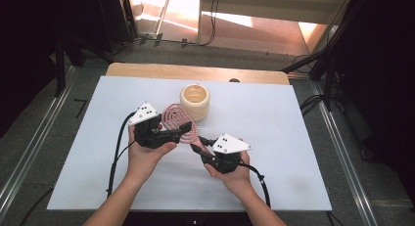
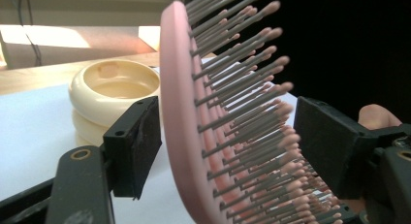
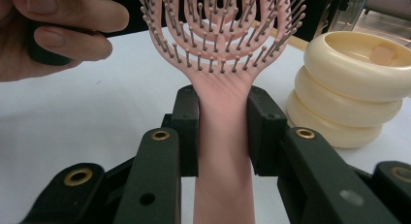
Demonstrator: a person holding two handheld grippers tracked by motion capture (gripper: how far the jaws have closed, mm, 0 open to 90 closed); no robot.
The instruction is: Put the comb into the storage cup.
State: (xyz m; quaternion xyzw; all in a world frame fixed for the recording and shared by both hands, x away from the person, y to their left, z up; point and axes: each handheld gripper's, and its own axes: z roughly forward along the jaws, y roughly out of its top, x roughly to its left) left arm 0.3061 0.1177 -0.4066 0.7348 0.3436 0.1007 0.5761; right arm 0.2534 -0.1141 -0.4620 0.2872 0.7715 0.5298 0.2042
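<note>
Right gripper view: right gripper [image 3: 223, 132] fingers clamp the one pink hairbrush [image 3: 220, 88] by its handle, head cut off; left gripper [image 2: 228, 136] fingers stand apart around its head; one cream holder [image 3: 349, 83] on the worktop [image 1: 274, 118].

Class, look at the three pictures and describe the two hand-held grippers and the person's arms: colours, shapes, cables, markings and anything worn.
Both the left hand-held gripper and the right hand-held gripper are black, each topped by a grey three-cornered plate with small dark dots. A black cable trails from each. The jaws are flat black blocks on arms with brass-coloured rivets. The forearms are bare: no sleeves or gloves.
</note>
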